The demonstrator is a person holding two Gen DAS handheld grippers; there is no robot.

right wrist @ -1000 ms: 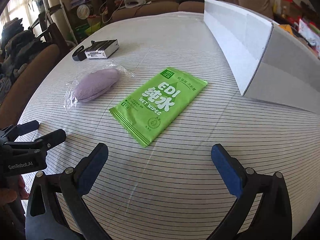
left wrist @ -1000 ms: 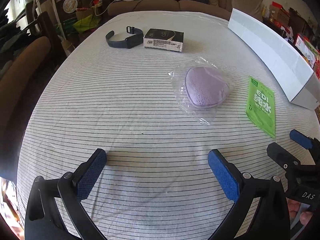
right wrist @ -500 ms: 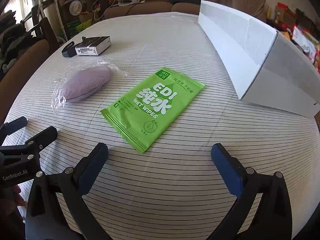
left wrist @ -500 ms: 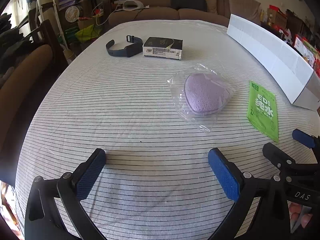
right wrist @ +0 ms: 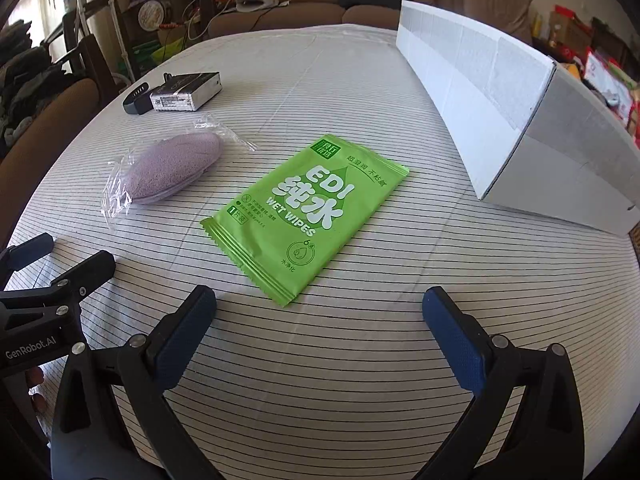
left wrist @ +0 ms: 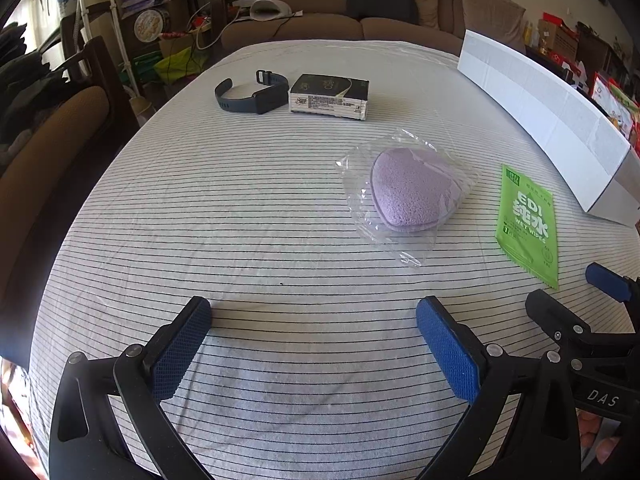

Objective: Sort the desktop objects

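Note:
On the striped tablecloth lie a green wet-wipes packet (right wrist: 308, 216) (left wrist: 527, 220), a purple heart-shaped sponge in clear wrap (left wrist: 410, 190) (right wrist: 172, 168), a small black-and-white box (left wrist: 329, 97) (right wrist: 188, 91) and a dark wristband (left wrist: 250, 92) (right wrist: 136, 101). My left gripper (left wrist: 312, 328) is open over bare cloth near the front edge, short of the sponge. My right gripper (right wrist: 320, 320) is open just short of the packet's near corner. Each gripper shows at the edge of the other's view: left gripper (right wrist: 52, 260), right gripper (left wrist: 572, 292).
A long white cardboard box (right wrist: 500, 120) (left wrist: 548, 120) stands along the table's right side. Brown chairs (left wrist: 44, 152) sit at the left edge, a sofa (left wrist: 360, 12) and clutter behind the table. A hand (left wrist: 600, 432) holds the right gripper's handle.
Both views have tilted up a little, so the objects sit slightly lower in frame. The right gripper has edged nearer the green packet. Both grippers stay open.

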